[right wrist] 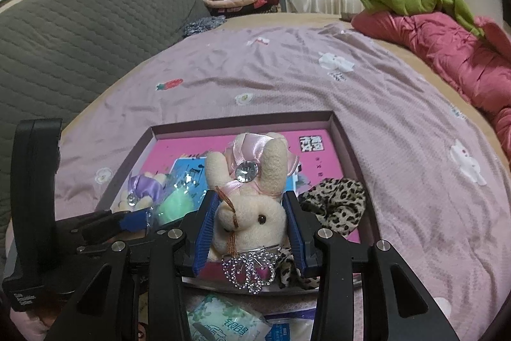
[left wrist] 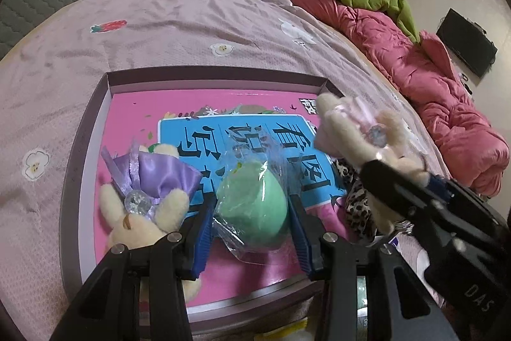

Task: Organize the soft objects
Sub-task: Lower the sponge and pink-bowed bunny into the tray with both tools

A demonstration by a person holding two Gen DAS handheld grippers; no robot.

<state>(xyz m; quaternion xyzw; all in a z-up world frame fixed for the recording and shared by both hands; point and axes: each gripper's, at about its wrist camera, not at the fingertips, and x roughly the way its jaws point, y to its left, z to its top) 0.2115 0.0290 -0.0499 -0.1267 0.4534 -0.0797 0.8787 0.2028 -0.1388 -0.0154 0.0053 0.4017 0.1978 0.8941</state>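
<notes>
My left gripper (left wrist: 252,208) is shut on a green soft ball (left wrist: 249,181) wrapped in clear plastic, held just above a shallow box (left wrist: 217,77) lined with a pink book. A cream plush bunny with a purple bow (left wrist: 153,181) lies in the box's left part. In the right wrist view my right gripper (right wrist: 250,200) is shut on a cream plush bunny with a pink bow (right wrist: 252,219), its ears pointing away, over the same box (right wrist: 242,119). That bunny (left wrist: 357,130) and the right gripper (left wrist: 383,174) show at the right of the left wrist view. The left gripper (right wrist: 140,218) and ball (right wrist: 177,203) sit left.
A leopard-print cloth (right wrist: 335,203) lies in the box's right part, a rhinestone tiara (right wrist: 252,272) at its near edge, and a tissue pack (right wrist: 223,321) nearer still. The box rests on a lilac bedspread (right wrist: 319,85). A pink quilt (right wrist: 463,53) is bunched at the right.
</notes>
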